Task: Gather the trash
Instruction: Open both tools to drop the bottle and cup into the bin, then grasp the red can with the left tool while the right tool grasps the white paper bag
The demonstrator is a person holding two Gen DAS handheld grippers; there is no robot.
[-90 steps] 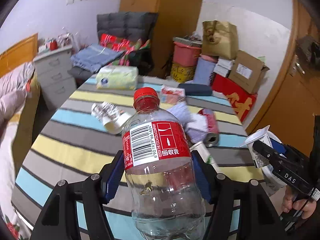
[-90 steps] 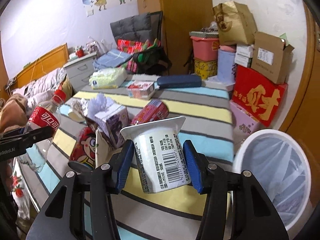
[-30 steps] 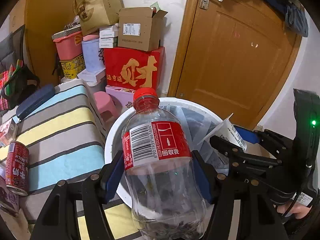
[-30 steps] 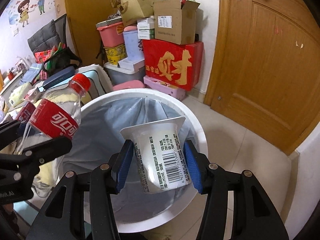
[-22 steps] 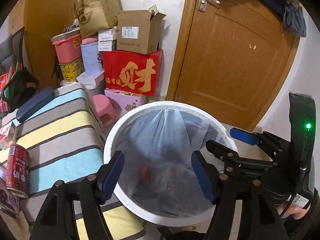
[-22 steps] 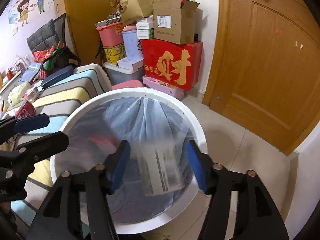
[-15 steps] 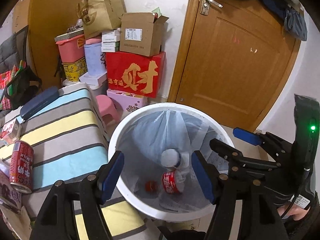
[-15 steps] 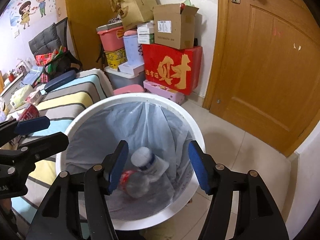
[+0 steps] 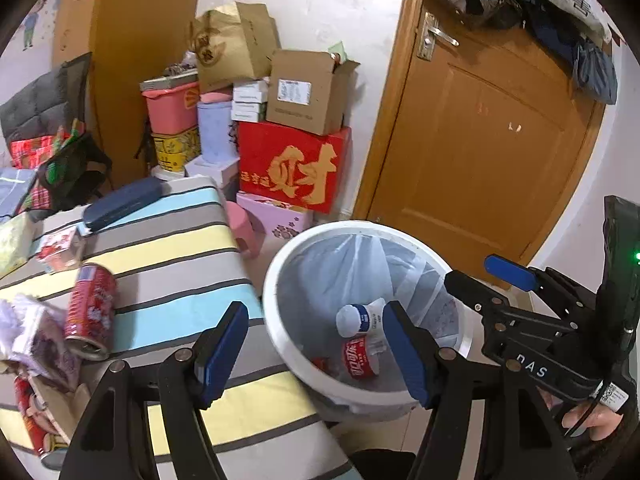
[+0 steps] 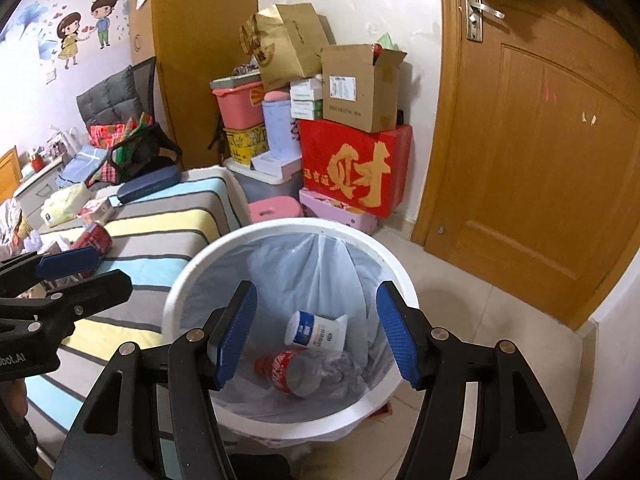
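Observation:
A white trash bin (image 9: 276, 320) lined with a pale bag stands on the floor beside the striped table (image 9: 172, 248). Inside it lie a clear cola bottle with a red label (image 10: 304, 372) and a white yogurt cup (image 10: 316, 330); both also show in the left wrist view, the bottle (image 9: 358, 360) and the cup (image 9: 358, 320). My left gripper (image 9: 316, 352) is open and empty above the bin's near rim. My right gripper (image 10: 316, 340) is open and empty over the bin (image 10: 182, 284). A red can (image 9: 90, 312) lies on the table.
More litter sits at the table's left edge: a purple tissue box (image 9: 32, 332) and a small red-and-white box (image 9: 60, 248). A dark case (image 9: 120, 202) lies at the back. Stacked boxes (image 9: 288, 164) and a wooden door (image 9: 492, 152) stand behind the bin.
Both grippers opened over the bin; the cola bottle and the yogurt cup fell in. Both grippers have since drawn back and up a little.

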